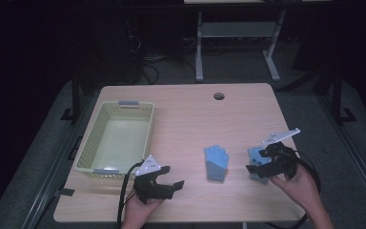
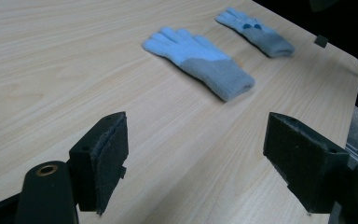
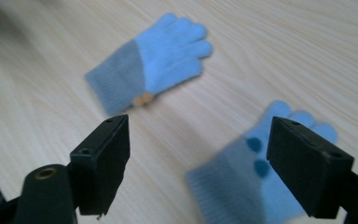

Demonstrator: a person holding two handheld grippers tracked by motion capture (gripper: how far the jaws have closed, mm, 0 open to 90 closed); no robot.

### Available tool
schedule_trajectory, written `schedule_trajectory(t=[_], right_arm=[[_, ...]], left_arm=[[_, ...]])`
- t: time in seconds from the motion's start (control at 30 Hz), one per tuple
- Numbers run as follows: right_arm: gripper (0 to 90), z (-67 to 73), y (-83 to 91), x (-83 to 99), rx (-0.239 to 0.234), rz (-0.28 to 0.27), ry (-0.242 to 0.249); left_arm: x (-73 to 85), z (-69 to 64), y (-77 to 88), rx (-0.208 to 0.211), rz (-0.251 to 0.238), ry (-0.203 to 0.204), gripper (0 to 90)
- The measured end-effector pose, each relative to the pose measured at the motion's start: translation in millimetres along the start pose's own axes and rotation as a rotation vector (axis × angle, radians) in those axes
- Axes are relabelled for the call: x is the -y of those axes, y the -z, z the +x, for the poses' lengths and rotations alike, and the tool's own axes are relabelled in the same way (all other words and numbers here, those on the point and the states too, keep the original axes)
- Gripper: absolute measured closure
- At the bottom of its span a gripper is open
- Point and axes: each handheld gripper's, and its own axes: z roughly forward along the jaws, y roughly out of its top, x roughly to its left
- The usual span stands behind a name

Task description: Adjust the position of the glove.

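Observation:
Two light blue gloves with grey cuffs lie flat on the wooden table point(image 1: 195, 114). The first glove point(image 1: 217, 162) point(image 2: 200, 60) point(image 3: 154, 60) sits right of centre with its fingers pointing away from me. The second glove point(image 1: 254, 153) point(image 2: 256, 30) point(image 3: 247, 186) lies farther right and has dark blue dots on it. My right gripper point(image 1: 259, 162) point(image 3: 198, 140) hovers open just above that second glove, covering part of it in the high view. Near the table's front edge, my left gripper point(image 1: 170, 177) point(image 2: 196, 140) is open and holds nothing, pointing toward the first glove.
A pale yellow plastic basket point(image 1: 88, 143) stands on the table's left side with nothing visible inside. A round cable hole point(image 1: 218, 96) sits near the far edge. Beyond the table, in the dark, are a white desk frame point(image 1: 199, 47) and cables.

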Motion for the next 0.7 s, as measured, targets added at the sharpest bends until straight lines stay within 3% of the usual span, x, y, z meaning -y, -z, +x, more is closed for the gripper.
schedule_trajectory(t=[0.2,0.4,0.7], right_arm=[[25.9,-15.1,-7.9,-8.1,0.02,0.044,-0.029],[39.5,-35.4,-19.8,-7.8,0.015,0.114,-0.092],[49.3,-44.2,-32.4,-3.6,0.053,0.221,-0.126]], left_arm=[[0.8,-2.3,-1.7,0.007,-0.012,0.017,21.4],[-0.4,-2.0,-0.3,0.007,-0.018,0.009,21.5],[-0.1,-2.8,-1.3,0.011,-0.016,0.016,21.5]])
